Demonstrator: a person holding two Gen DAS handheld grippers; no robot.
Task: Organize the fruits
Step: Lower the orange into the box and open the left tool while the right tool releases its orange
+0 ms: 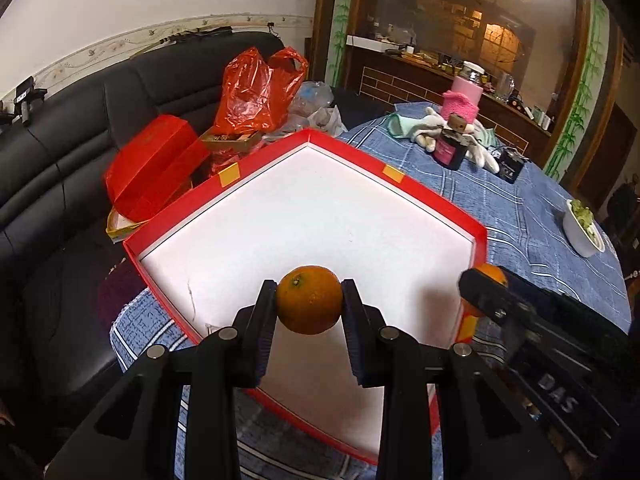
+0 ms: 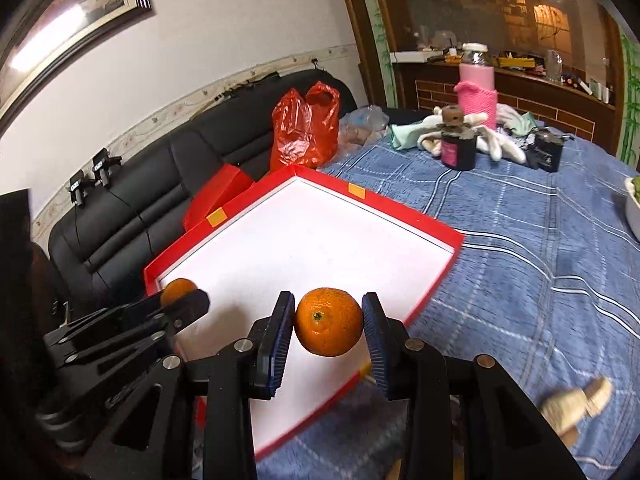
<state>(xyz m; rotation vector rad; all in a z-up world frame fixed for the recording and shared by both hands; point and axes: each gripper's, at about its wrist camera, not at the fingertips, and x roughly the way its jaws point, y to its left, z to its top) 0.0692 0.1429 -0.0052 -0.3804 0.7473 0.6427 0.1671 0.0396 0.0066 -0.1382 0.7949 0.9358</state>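
A: Left wrist view first. The left claw (image 1: 309, 300) is pinching an orange (image 1: 309, 299) between its two pads, at the lower centre of the frame. The fruit is hanging above the white floor of the red box (image 1: 436, 196), not touching it.

B: And the right wrist view is showing almost the same thing. The right claw (image 2: 329, 328) is pinching a second orange (image 2: 329, 327) at the lower centre, over the near edge of the box. The stem mark is facing the camera.

A: Why are both fruits being held so near the tips of the pads?

B: I think it is giving a clear view of the fruit and making it easy to set down. The pads are pressing on the widest part of each orange, so it is not slipping.

A: The two claws are pointing downward at a slant, side by side. In the left view the right claw is entering from the right edge; in the right view the left one is sitting at the lower left.

B: Yes. The box is lying on the table (image 2: 520, 240) with the blue checked cloth, and nothing is lying inside it. I am judging that both oranges are being carried there to be placed, but they are not yet released.
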